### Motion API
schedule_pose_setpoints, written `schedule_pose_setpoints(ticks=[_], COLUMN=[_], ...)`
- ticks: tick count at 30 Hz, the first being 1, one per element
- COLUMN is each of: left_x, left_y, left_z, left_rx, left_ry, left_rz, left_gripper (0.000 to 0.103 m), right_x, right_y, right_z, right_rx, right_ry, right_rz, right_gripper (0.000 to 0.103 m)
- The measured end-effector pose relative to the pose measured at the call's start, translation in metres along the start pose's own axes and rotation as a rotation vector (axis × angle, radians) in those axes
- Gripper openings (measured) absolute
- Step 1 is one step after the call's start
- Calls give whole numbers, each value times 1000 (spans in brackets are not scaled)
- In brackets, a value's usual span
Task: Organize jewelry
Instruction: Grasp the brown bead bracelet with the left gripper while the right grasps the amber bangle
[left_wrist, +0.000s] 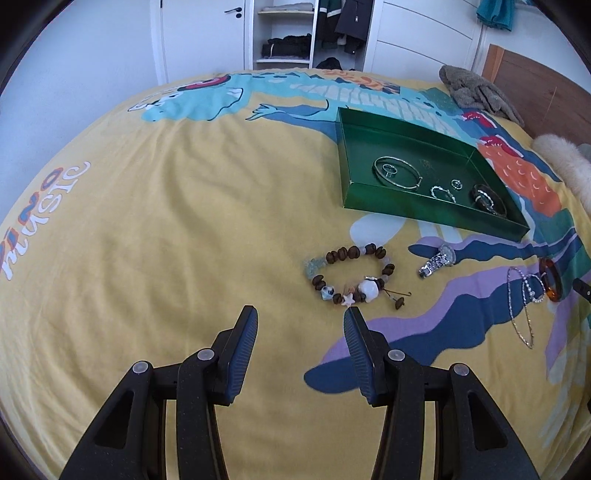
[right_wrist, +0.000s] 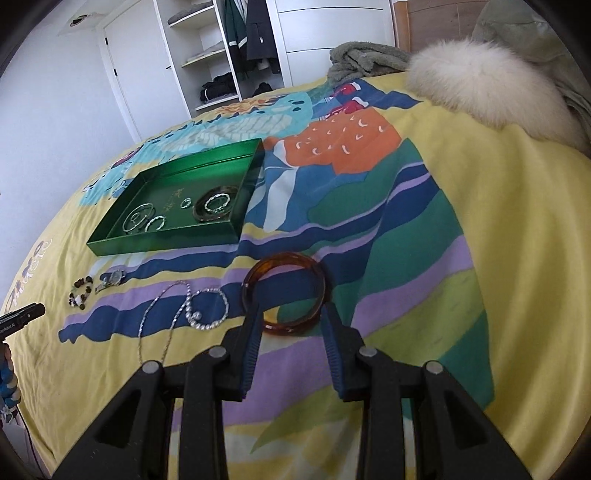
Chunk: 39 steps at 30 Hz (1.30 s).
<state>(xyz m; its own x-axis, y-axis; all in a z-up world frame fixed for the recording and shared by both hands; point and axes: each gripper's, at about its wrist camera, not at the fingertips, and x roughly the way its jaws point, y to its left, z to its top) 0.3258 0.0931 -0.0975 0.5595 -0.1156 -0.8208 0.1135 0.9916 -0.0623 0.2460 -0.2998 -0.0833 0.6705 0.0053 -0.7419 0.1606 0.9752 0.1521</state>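
Jewelry sorting stands roughly half done on a bed (left_wrist: 147, 221) with a yellow printed cover. A green tray (right_wrist: 110, 246) near the headboard end already holds silver bangles (left_wrist: 397, 171), small rings and a dark bangle (right_wrist: 216, 203). Still loose on the cover beside the tray's near edge are a beaded bracelet (left_wrist: 351, 275), a watch (left_wrist: 437, 259), two chain necklaces (right_wrist: 184, 314) and an amber bangle (right_wrist: 286, 293). The left gripper (left_wrist: 300, 317) hangs parted and empty just short of the bracelet; the right gripper (right_wrist: 290, 314) hangs over the amber bangle with jaws apart, gripping nothing.
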Motion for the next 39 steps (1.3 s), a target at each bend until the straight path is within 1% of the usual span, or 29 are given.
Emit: schedule_pose_setpoints(ticks=[4, 7, 12, 16, 19, 21, 22, 24, 26, 31, 32, 33, 35, 36, 39], left_x=[28, 42, 65, 71, 73, 74, 74, 74, 73, 71, 71, 71, 71, 70, 68], left_y=[2, 5, 2, -1, -5, -4, -4, -5, -6, -9, -9, -10, -12, -12, -13], left_z=[16, 24, 25, 21, 20, 21, 22, 22, 22, 22, 22, 22, 22, 22, 21], left_rx=[-31, -43, -37, -38, -17, -14, -14, -11, -5, 11, 13, 15, 21, 22, 23], left_ry=[16, 22, 56, 46, 41, 41, 42, 40, 37, 38, 39, 40, 40, 39, 33], left_rz=[12, 18, 39, 52, 66, 68, 67, 62, 58, 44, 41, 38, 39, 41, 42], left_gripper=[48, 48, 49, 50, 50, 49, 48, 45, 41, 24, 23, 19, 16, 11, 11], right_x=[26, 40, 56, 75, 80, 81, 81, 81, 80, 71, 68, 67, 62, 59, 49], right_y=[-2, -4, -13, -19, -21, -20, -20, -19, -20, -19, -20, -20, -21, -21, -23], right_z=[11, 16, 21, 18, 15, 13, 13, 12, 11, 6, 5, 5, 3, 3, 1], right_rx=[0, -12, 7, 4, 3, -7, -13, -21, -20, -21, -16, -11, -1, 3, 18], right_ry=[14, 19, 26, 71, 70, 68, 68, 67, 65, 44, 37, 31, 17, 11, -14], right_rz=[-6, -28, -41, -50, -44, -48, -51, -59, -64, -76, -77, -77, -78, -77, -72], right_gripper=[31, 31, 31, 31, 31, 28, 26, 17, 13, 11, 11, 11, 10, 10, 10])
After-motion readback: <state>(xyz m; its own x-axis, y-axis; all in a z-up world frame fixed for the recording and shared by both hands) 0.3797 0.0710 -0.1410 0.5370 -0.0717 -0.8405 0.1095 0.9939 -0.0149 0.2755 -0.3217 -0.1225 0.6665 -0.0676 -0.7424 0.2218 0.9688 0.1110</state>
